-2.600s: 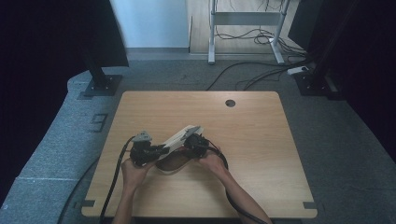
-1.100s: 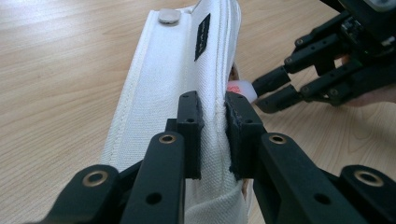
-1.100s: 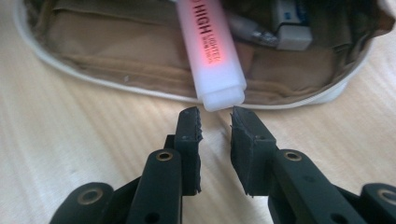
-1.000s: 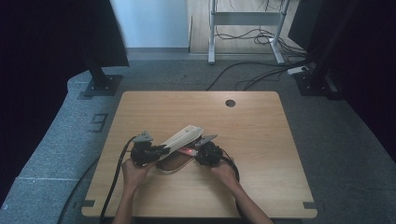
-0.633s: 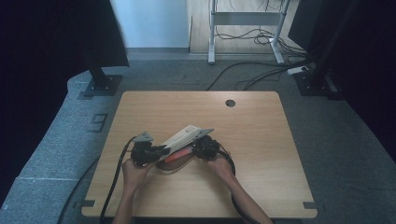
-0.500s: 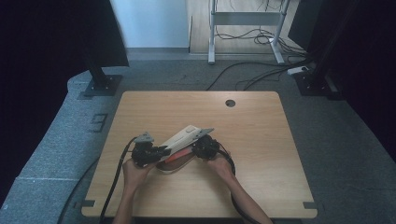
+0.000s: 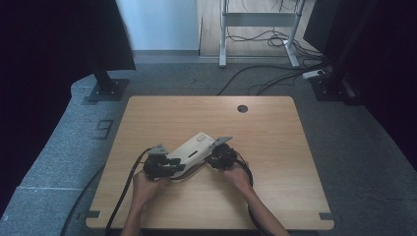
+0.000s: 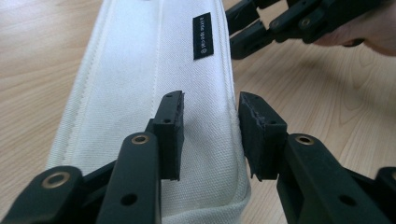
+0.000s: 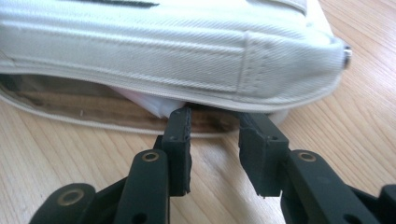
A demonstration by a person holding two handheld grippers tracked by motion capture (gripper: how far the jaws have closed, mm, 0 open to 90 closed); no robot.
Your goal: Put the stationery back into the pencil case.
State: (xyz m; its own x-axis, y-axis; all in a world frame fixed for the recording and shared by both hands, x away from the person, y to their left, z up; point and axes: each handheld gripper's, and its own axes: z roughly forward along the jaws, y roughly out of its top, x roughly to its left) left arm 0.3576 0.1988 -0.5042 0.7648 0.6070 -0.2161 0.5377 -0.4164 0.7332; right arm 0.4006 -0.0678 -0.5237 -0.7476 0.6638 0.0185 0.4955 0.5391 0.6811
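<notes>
A white canvas pouch [image 7: 189, 150] lies slantwise on the wooden table [image 7: 275, 132]. My left gripper [image 7: 174, 166] is at its near left end. In the left gripper view the jaws [image 8: 210, 135] have just been opening and stand apart astride the pouch's [image 8: 140, 70] seamed edge without pressing it. A black label [image 8: 203, 35] is sewn farther up. My right gripper [image 7: 210, 160] is at the pouch's right side. Its jaws [image 9: 212, 149] have also just been opening; their tips sit at the pouch's [image 9: 163, 42] gaping mouth, with nothing pinched. The right gripper [image 8: 280, 23] also shows beyond the pouch.
A round cable hole [image 7: 242, 108] sits near the table's far edge. Black cables trail from both grippers off the near edge. Dark stands [image 7: 105, 88] and loose cables are on the grey floor beyond the table.
Both hands have stayed about where they were beside the pouch. A reddish item seen at the pouch's near edge a second ago has gone out of sight.
</notes>
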